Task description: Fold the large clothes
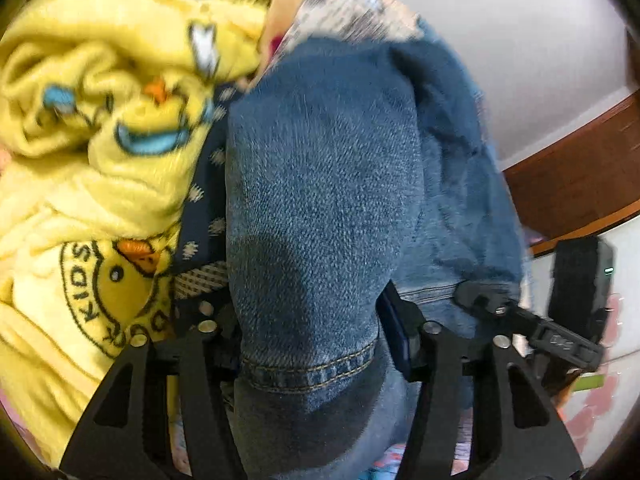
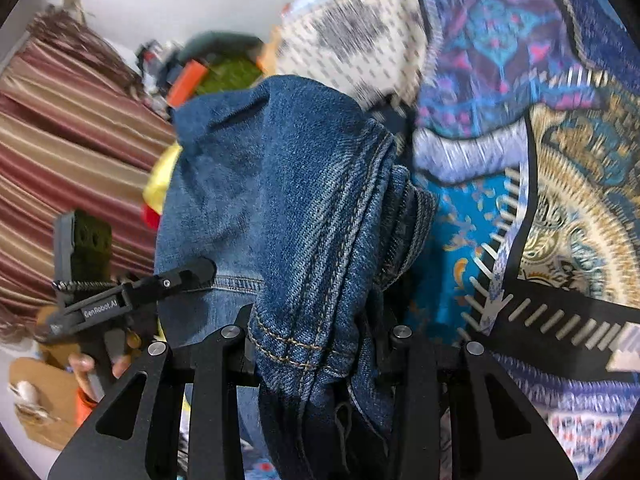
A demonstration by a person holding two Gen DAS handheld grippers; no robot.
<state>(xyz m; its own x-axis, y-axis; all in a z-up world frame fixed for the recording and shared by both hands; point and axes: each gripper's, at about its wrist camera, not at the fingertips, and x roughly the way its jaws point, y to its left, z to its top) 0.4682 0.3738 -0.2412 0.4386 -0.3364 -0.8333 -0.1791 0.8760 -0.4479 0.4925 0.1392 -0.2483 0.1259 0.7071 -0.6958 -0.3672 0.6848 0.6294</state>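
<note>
Blue denim jeans [image 1: 320,184] fill the middle of the left wrist view. My left gripper [image 1: 312,332] is shut on their stitched hem, with the cloth bunched between the fingers. In the right wrist view my right gripper [image 2: 316,344] is shut on another stitched edge of the same jeans [image 2: 280,184], which hang over and hide the fingertips. The left gripper [image 2: 188,276] shows at the left of the right wrist view, and the right gripper [image 1: 480,300] shows at the right of the left wrist view, both against the denim.
A yellow fleece garment with a duck print [image 1: 100,160] lies left of the jeans. A blue and gold patterned cloth [image 2: 540,200] lies on the right. Striped curtains [image 2: 60,152] hang at the left. A wooden headboard [image 1: 580,184] stands at the right.
</note>
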